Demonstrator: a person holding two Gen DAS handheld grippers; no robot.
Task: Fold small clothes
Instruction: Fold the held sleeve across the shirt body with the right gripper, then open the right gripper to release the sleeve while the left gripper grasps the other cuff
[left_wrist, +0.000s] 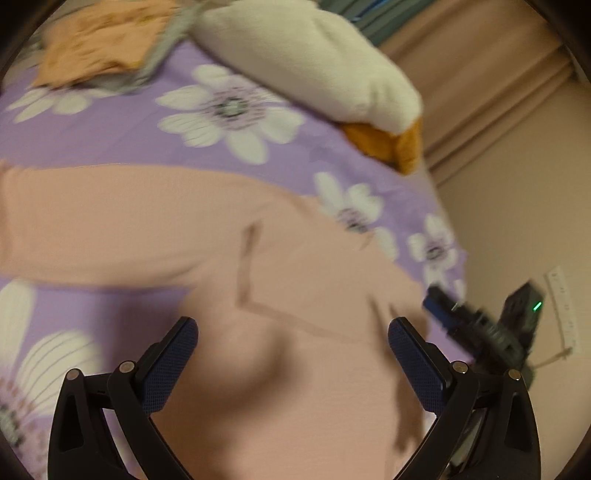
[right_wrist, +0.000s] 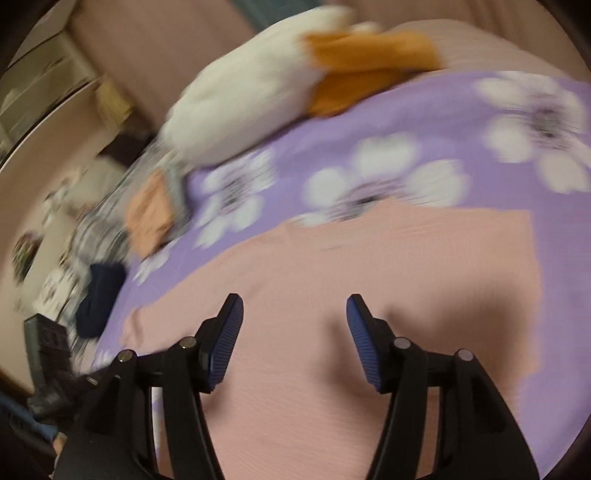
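Two grippers hang over the bed, and we hold one in each hand. Our left gripper (left_wrist: 293, 332) has its blue-padded fingers (left_wrist: 168, 363) spread wide with nothing between them; below the gap lies the pink garment (left_wrist: 303, 350), a small long-sleeved top spread flat on the purple flowered bedsheet (left_wrist: 110, 140). One sleeve (left_wrist: 103, 225) runs out to the left edge of the left wrist view, and a V-shaped seam line shows just beyond the fingertips. At the right of that view, past the garment's edge, we see our right gripper (right_wrist: 295, 302) from the side, blurred, with a small green light on its body.

From the right wrist view, that gripper's fingers also stand apart, pads clear of the cloth, nothing pinched. The pink garment fills the ground beneath and ahead of them, its far edge straight against the sheet.

At the head of the bed lies a white plush toy (left_wrist: 303, 62) with orange feet (left_wrist: 391, 144). Near it, at the far left corner in the left wrist view, sits a folded orange cloth (left_wrist: 99, 40) on something grey. A dark navy garment (right_wrist: 101, 295) lies at the bed's edge in the right wrist view. Both views are smeared, so finer detail is lost to us.
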